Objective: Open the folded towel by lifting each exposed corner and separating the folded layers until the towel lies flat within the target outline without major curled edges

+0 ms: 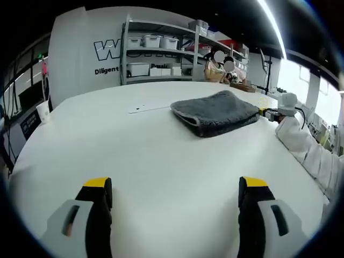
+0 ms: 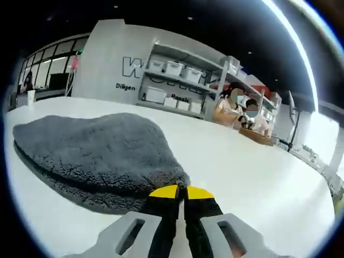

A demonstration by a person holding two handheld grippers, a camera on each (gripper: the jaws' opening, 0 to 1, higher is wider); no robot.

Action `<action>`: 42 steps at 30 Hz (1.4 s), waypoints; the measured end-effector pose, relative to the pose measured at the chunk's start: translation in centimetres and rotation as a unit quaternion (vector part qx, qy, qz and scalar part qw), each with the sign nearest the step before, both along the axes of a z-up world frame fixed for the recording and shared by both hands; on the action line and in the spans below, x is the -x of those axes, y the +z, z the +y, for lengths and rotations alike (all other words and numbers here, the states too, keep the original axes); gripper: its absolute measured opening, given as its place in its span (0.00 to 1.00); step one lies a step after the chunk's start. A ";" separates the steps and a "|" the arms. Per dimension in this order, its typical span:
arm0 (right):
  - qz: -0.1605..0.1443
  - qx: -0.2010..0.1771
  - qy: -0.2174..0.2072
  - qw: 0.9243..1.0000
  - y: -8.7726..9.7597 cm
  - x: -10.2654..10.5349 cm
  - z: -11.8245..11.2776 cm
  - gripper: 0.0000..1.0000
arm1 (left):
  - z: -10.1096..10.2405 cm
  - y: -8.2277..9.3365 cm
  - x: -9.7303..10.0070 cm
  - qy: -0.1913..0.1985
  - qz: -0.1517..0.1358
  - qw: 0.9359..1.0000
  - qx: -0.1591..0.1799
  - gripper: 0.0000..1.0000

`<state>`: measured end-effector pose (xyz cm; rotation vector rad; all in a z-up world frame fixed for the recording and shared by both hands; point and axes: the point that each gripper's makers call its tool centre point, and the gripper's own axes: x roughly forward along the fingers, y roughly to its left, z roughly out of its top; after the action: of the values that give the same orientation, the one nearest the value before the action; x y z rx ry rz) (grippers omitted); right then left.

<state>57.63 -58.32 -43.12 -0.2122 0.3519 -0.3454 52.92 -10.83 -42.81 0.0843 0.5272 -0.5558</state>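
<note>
While right tool (image 2: 180, 192) pinches towel (image 2: 97, 150) corner, left tool (image 1: 174, 188) wide open, holding nothing; table (image 1: 107, 150) bare nearby.

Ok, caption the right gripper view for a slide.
Right gripper, jaws together, pinching a corner of the folded grey towel on the white table.

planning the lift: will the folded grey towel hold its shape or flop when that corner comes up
Likely floppy: the grey towel is thick plush pile, folded in soft rounded layers. The right gripper, jaws closed at its corner, would probably peel one layer while the rest drags on the white table.
</note>
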 end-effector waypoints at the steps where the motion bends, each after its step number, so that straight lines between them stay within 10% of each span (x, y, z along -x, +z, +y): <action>1: 0.002 0.000 0.000 1.000 -0.1 0.0 0.0 0.00 | 0.0 0.0 0.0 -0.001 0.000 1.000 0.000 0.97; 5: 0.004 0.007 -0.002 1.000 0.2 0.2 -0.1 0.00 | -0.1 0.0 0.0 -0.002 0.000 1.000 0.000 0.97; 10: 0.005 0.049 -0.046 0.998 1.4 1.3 -1.8 0.31 | -0.2 0.1 0.0 -0.004 0.000 1.000 0.001 0.97; 15: 0.001 0.057 -0.044 0.997 1.9 1.5 -2.0 0.41 | -0.5 0.3 0.0 -0.007 -0.003 1.000 0.007 0.97; 28: -0.010 0.103 0.020 0.994 3.9 1.1 -0.7 0.72 | -0.6 0.5 0.1 -0.010 -0.004 1.000 0.013 0.97; 33: 0.011 0.067 0.031 0.997 3.4 1.7 -0.3 0.95 | -0.8 0.8 0.2 -0.011 -0.009 1.000 0.015 0.97; 42: 0.007 0.028 0.091 0.995 4.1 1.5 3.6 1.00 | -2.0 1.7 0.9 -0.031 -0.021 0.999 0.014 0.97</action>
<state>56.08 -54.68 -38.99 -0.2996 0.3343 -0.1736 52.06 -12.79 -41.14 0.0854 0.4768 -0.6204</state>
